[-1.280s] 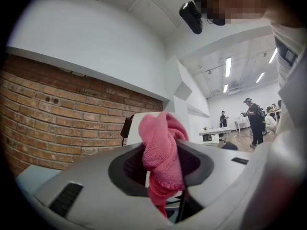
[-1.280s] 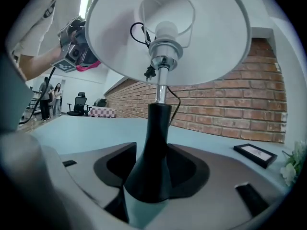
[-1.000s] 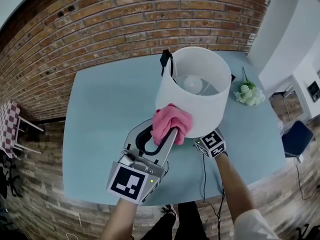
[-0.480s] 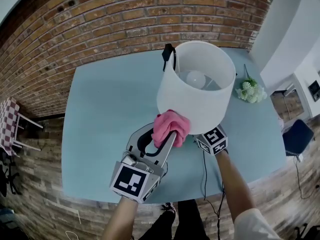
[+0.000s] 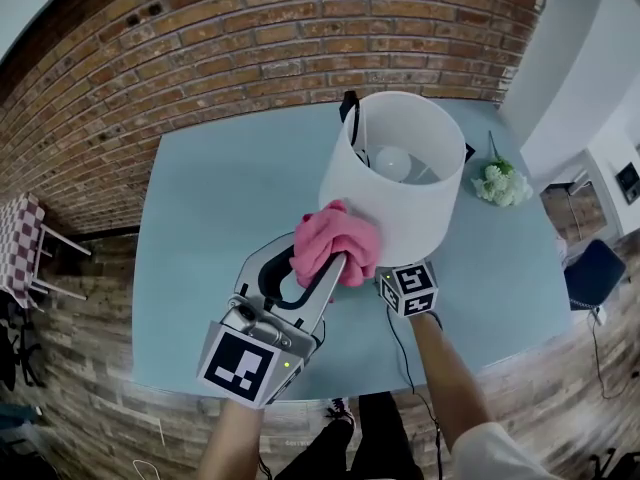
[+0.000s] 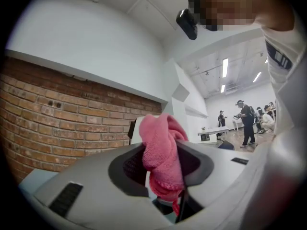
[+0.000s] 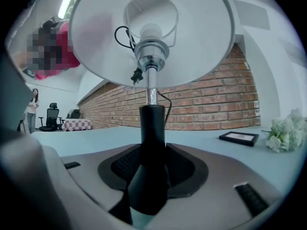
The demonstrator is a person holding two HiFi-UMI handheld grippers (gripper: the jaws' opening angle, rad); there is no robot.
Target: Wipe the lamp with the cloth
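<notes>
We clamp the lamp stem (image 7: 152, 123) in the right gripper (image 7: 151, 174). The left gripper (image 5: 336, 258), clenching the cloth (image 5: 333, 236), has slid leftward along the shade (image 5: 405, 208), so wiping progresses.

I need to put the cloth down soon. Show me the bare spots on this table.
Free: the table's whole left half, from the lamp to the left edge. Also the near right corner. Crowded: right of the lamp, where the flowers and a black frame lie.
</notes>
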